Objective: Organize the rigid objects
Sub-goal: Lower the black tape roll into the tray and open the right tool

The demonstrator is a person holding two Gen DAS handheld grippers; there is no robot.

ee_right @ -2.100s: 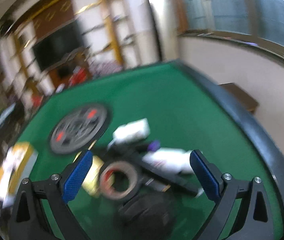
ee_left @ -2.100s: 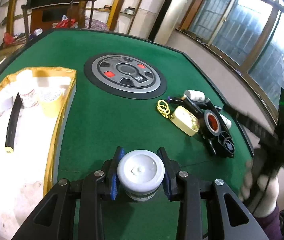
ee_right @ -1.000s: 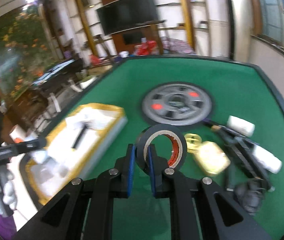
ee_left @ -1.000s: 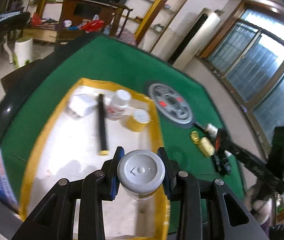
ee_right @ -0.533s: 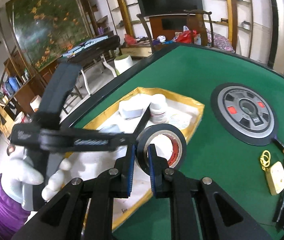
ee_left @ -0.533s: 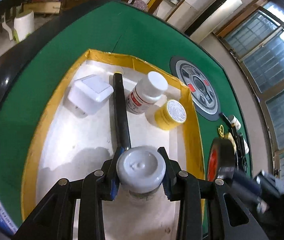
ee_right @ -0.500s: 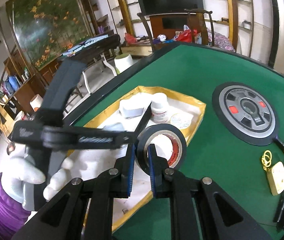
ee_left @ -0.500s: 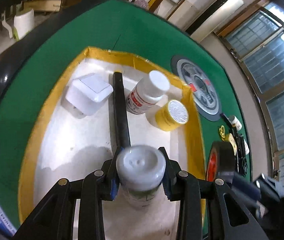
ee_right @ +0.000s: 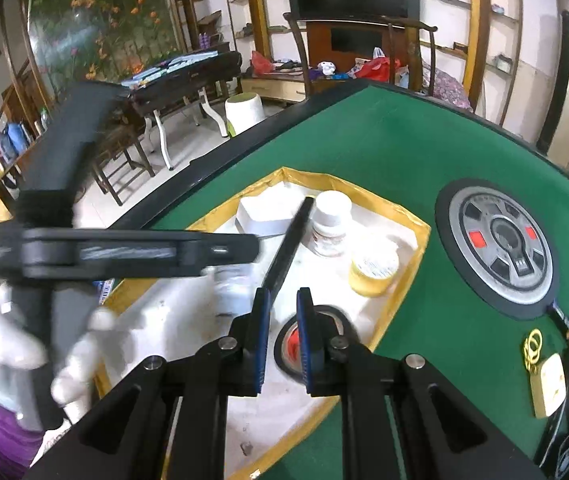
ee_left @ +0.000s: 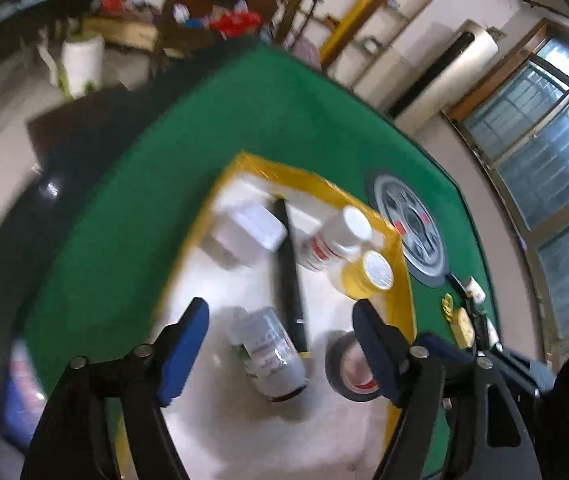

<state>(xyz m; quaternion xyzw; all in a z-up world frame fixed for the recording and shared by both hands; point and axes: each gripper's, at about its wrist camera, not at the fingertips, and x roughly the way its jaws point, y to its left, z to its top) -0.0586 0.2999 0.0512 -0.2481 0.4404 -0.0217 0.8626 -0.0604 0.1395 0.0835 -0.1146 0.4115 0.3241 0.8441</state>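
Observation:
A yellow-rimmed white tray (ee_left: 404, 304) (ee_right: 420, 248) sits on the green table. In it lie a clear jar on its side (ee_left: 270, 354), a black tape roll (ee_left: 348, 368) (ee_right: 288, 346), a black rod (ee_left: 290, 280) (ee_right: 288, 248), a white box (ee_left: 250, 228) (ee_right: 264, 216), a white bottle (ee_left: 334, 242) (ee_right: 330, 220) and a yellow tape roll (ee_left: 368, 276) (ee_right: 374, 268). My left gripper (ee_left: 280, 344) is open above the jar. My right gripper (ee_right: 283, 320) has its jaws a narrow gap apart, just above the black tape roll, which lies flat below.
A round grey disc (ee_left: 414, 228) (ee_right: 498, 240) is set in the table right of the tray. Beyond it lie a yellow box (ee_right: 550, 384) (ee_left: 464, 326), yellow rings (ee_right: 532, 344) and dark items. The table edge runs close on the left (ee_left: 24, 248).
My left gripper has opened and let go of the jar, which now lies on its side in the tray. The black tape roll has left my right gripper and lies in the tray.

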